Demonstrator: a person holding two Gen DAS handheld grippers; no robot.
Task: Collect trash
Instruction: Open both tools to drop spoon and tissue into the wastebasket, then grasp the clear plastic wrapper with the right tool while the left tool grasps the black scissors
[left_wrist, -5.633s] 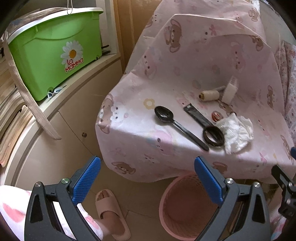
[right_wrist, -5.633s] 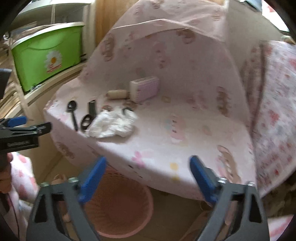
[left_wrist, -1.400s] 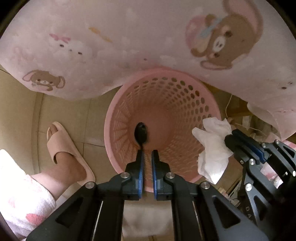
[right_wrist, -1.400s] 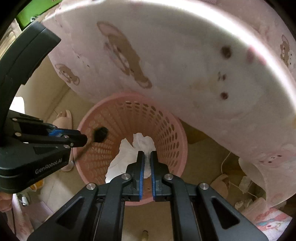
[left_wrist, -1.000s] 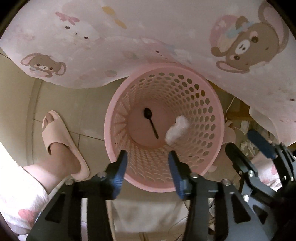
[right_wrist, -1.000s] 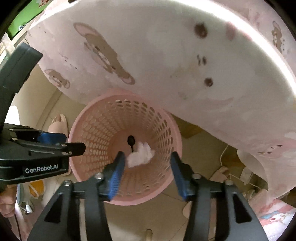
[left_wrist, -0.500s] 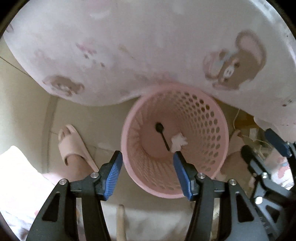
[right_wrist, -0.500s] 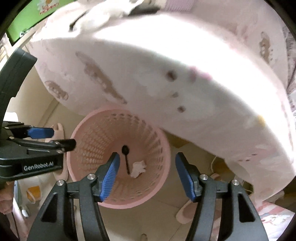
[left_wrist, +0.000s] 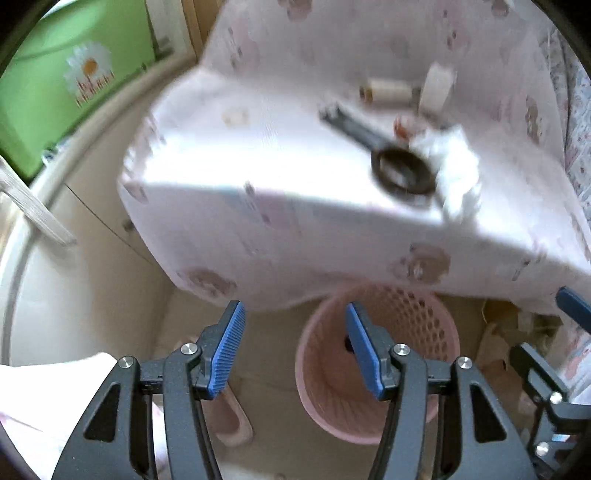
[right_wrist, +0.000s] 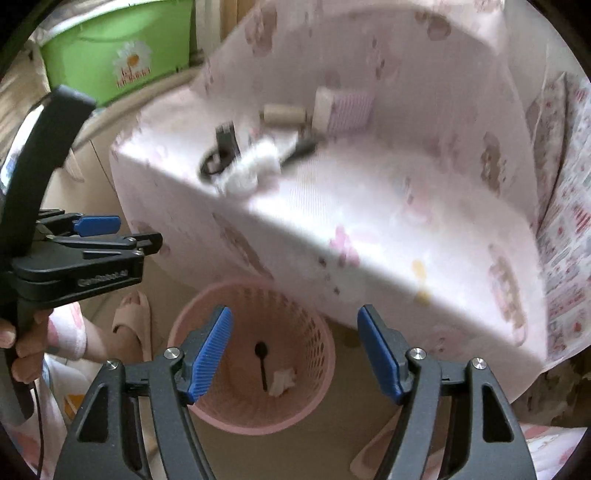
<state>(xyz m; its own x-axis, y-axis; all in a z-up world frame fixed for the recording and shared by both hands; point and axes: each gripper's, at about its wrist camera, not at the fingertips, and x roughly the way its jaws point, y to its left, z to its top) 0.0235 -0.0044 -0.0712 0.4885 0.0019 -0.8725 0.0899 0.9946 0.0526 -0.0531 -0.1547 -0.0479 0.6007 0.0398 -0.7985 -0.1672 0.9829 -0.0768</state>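
Home interior, as I see it: bear-print cloth (right_wrist: 369, 206) over table, green storage bin (right_wrist: 110, 48) on shelf, slippered foot (right_wrist: 133, 321), pink basket (right_wrist: 255, 369).

The surface (right_wrist: 369, 221), draped in a pink cloth printed with bears, carries a black ringed tool (left_wrist: 384, 155), a crumpled white tissue (right_wrist: 255, 166) touching it, a spool of pale thread (right_wrist: 284, 114) and a small striped box (right_wrist: 343, 107). On the floor (left_wrist: 273, 354) below stands a pink basket (right_wrist: 317, 398).

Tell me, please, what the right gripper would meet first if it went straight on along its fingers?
Probably the pink basket: the right gripper, empty and opening, points down into it, toward the black spoon; depth is unclear.
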